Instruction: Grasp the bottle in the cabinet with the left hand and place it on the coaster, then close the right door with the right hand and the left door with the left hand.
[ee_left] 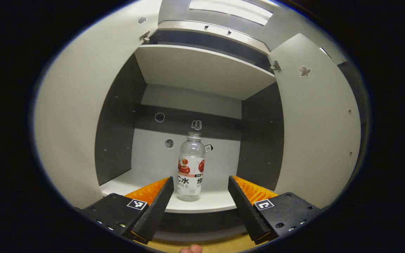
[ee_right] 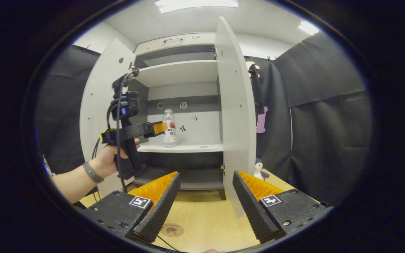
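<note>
shelf (ee_left: 209,205): bottle (ee_left: 191,165) upright | table (ee_right: 206,218): coaster (ee_right: 171,230), probably flat

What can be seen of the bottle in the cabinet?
The bottle is clear plastic, seemingly empty, with a clear cap and a white label showing red fruit. It stands upright on the cabinet's pale middle shelf, near its front edge. The open left gripper faces it but does not touch it.
</note>
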### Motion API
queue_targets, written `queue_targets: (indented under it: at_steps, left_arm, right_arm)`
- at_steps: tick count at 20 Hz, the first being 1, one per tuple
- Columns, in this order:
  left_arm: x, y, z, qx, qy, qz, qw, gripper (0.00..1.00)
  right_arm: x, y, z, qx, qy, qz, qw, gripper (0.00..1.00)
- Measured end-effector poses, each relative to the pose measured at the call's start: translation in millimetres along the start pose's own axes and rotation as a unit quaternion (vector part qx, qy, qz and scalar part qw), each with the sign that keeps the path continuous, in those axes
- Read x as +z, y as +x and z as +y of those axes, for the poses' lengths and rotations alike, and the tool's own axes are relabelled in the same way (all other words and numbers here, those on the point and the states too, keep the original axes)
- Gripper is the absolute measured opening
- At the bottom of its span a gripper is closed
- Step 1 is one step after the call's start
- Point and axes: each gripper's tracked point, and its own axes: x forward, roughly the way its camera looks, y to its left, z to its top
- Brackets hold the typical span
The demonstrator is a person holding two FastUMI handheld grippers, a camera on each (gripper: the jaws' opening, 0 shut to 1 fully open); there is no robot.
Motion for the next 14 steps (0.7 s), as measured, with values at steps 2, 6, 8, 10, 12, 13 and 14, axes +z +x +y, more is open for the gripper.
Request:
queue_targets:
  at_steps: [2, 6, 8, 10, 12, 13, 14]
  left_arm:
    - [-6.7, 25.8, 7.4, 0.01, 0.016, 0.011, 1.0, 0.94]
    - [-18.0, 68.3, 15.8, 0.022, 0.04, 0.021, 0.999, 0.95]
    - [-22.0, 84.9, 14.7, 0.023, 0.046, 0.022, 0.998, 0.94]
    - [-20.5, 96.0, 16.1, 0.024, 0.046, 0.021, 0.998, 0.95]
    - [-15.4, 102.1, 20.5, 0.03, 0.051, 0.017, 0.998, 0.94]
    - [-12.8, 107.5, 22.2, 0.033, 0.052, 0.014, 0.998, 0.94]
    - [-12.1, 112.4, 25.5, 0.038, 0.054, 0.014, 0.998, 0.95]
  right_arm:
    - [-0.1, 2.0, -4.1, -0.008, 0.0, 0.001, 1.0, 0.99]
    - [1.0, 6.8, -13.4, -0.022, 0.003, 0.002, 1.0, 0.98]
    - [1.1, 10.3, -17.5, -0.027, 0.002, 0.005, 1.0, 0.99]
    - [2.9, 12.4, -20.6, -0.031, 0.006, 0.005, 0.999, 0.99]
    - [5.2, 15.6, -21.8, -0.033, 0.007, 0.004, 0.999, 0.99]
    - [6.1, 16.8, -22.1, -0.034, 0.006, 0.005, 0.999, 0.99]
    - [6.5, 17.8, -22.5, -0.033, 0.006, 0.004, 0.999, 0.98]
